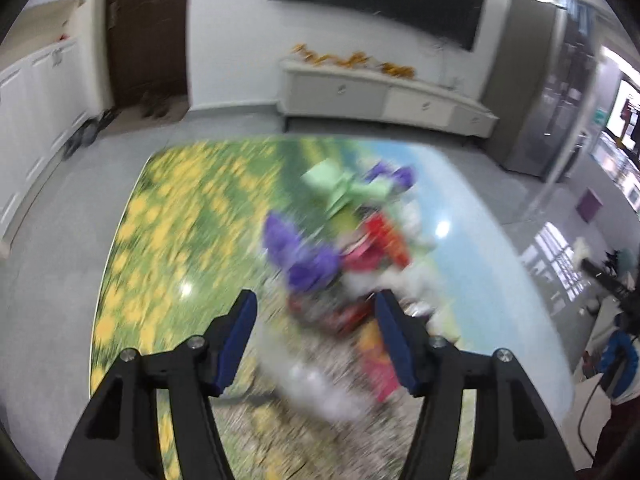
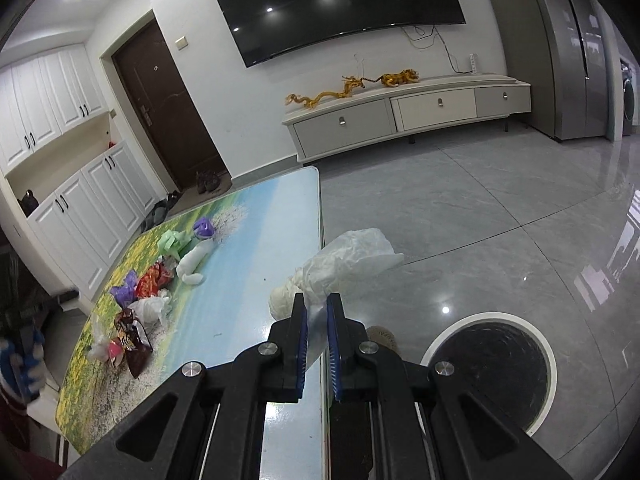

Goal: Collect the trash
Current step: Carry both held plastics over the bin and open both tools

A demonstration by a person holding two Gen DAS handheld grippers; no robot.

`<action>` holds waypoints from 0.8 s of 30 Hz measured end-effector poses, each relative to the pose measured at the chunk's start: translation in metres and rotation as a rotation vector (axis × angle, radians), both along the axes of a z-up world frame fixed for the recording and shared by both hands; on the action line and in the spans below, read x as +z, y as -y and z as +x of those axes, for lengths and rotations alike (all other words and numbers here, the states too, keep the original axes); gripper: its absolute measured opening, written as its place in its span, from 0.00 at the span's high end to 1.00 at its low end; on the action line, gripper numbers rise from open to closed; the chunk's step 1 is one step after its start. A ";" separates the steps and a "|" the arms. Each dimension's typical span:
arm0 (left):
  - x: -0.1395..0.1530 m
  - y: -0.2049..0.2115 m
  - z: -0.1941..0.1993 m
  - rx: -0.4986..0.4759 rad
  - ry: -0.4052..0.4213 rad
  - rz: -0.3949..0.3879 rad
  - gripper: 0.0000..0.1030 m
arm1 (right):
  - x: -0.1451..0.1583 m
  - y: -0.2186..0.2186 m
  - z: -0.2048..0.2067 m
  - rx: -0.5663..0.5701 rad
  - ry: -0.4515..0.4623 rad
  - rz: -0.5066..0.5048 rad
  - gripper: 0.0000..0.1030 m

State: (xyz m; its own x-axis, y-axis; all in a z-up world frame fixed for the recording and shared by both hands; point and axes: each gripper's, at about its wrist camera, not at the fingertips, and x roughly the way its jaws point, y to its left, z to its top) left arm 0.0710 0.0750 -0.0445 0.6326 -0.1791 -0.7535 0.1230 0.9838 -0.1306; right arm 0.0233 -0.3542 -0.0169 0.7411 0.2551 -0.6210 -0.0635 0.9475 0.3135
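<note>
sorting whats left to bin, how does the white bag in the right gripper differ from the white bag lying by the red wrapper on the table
The white bag in the right gripper is pinched and hangs past the table edge; the white bag on the table lies loose in the trash pile. The held one looks larger. Both are crumpled thin white plastic.

Dark snack wrapper [image 2: 134, 346] on the desk [image 2: 248, 280]: I can make out pale lettering on it in the right wrist view, but it is too small and crumpled for me to read.
Red wrapper [image 2: 154, 278]: I see printed patterning, no legible words.
Left wrist view: blurred throughout, so I read nothing on the litter there.
TV [image 2: 336, 4]: dark screen, no logo I can read.
</note>
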 end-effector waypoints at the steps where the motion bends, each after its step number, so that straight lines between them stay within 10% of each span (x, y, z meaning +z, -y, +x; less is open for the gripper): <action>1: -0.011 -0.006 -0.002 0.034 -0.030 0.013 0.42 | 0.000 0.001 -0.001 -0.005 0.002 0.004 0.91; 8: -0.055 0.008 -0.006 0.050 -0.129 0.078 0.45 | -0.006 0.018 -0.009 -0.053 -0.007 0.008 0.91; 10: -0.061 0.016 -0.004 0.035 -0.136 0.095 0.70 | -0.009 0.024 -0.011 -0.068 -0.016 0.009 0.91; 12: -0.062 0.017 -0.003 0.043 -0.127 0.088 0.71 | -0.015 0.031 -0.015 -0.086 -0.030 0.003 0.91; 18: -0.023 0.022 -0.011 0.038 -0.047 0.005 0.72 | -0.032 0.056 -0.026 -0.138 -0.059 0.006 0.91; 24: 0.032 0.117 0.006 -0.241 0.025 -0.125 0.72 | -0.053 0.093 -0.032 -0.222 -0.089 0.026 0.91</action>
